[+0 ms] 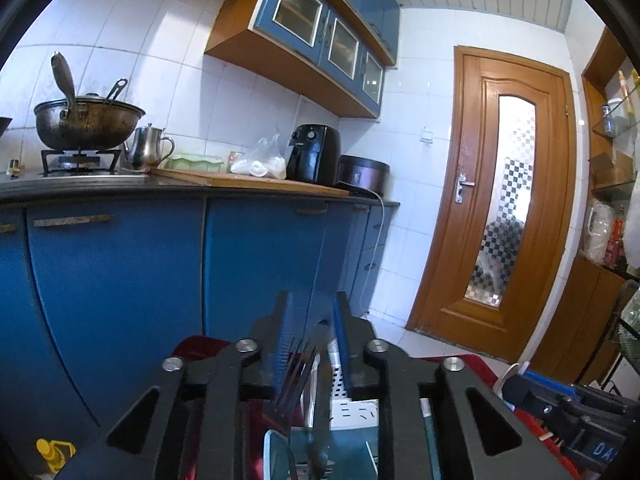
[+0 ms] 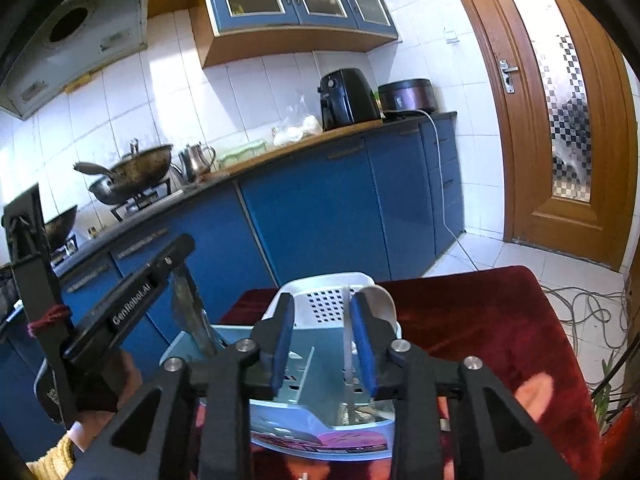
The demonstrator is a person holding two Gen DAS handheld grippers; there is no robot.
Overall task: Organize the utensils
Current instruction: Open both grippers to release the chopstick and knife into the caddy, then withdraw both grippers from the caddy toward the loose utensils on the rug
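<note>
1. Left wrist view: the left gripper (image 1: 312,332) stands slightly parted, a fork (image 1: 298,376) leaning loose between its pads, above the blue utensil holder (image 1: 352,452).
2. Right gripper (image 2: 323,332) is parted too, a thin white utensil (image 2: 347,344) upright just inside its right pad, apparently untouched, over the same holder.

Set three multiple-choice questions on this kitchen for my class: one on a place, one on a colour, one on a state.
1. Where does the black air fryer stand?
A on the floor; B on the countertop beside the dark round cooker; C on the stove.
2. What colour is the velvety cloth in the foreground?
A dark red; B green; C white.
3. How is the brown wooden door?
A wide open; B off its hinges; C shut.
Answers: B, it sits on the counter next to the cooker; A, the cloth is dark red; C, it lies flush in its frame.
</note>
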